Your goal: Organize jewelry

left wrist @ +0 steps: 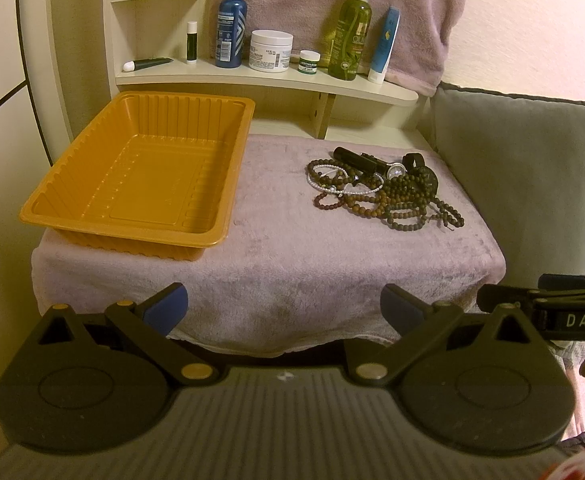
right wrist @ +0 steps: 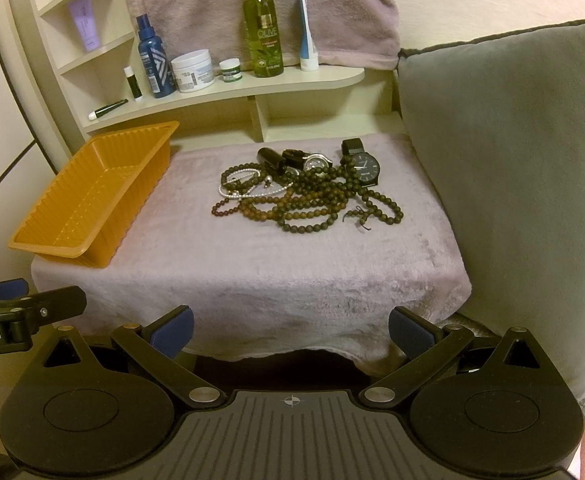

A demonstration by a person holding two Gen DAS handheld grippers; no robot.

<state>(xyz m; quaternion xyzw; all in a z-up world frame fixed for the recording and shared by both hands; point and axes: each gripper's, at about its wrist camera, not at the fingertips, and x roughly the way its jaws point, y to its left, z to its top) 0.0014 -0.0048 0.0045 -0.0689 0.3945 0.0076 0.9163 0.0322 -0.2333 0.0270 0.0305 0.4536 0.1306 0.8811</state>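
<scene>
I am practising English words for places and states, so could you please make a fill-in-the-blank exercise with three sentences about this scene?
1. The orange tray has ____ inside it.
2. The pile of bead necklaces and watches lies on the towel, to the ____ of the tray.
3. The left gripper and the right gripper both have their jaws ____.

Missing words: nothing; right; open

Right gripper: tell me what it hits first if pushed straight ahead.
Probably the towel-covered table's front edge; the open right gripper sits low before it. The jewelry pile lies further back. Depth is unclear.
</scene>
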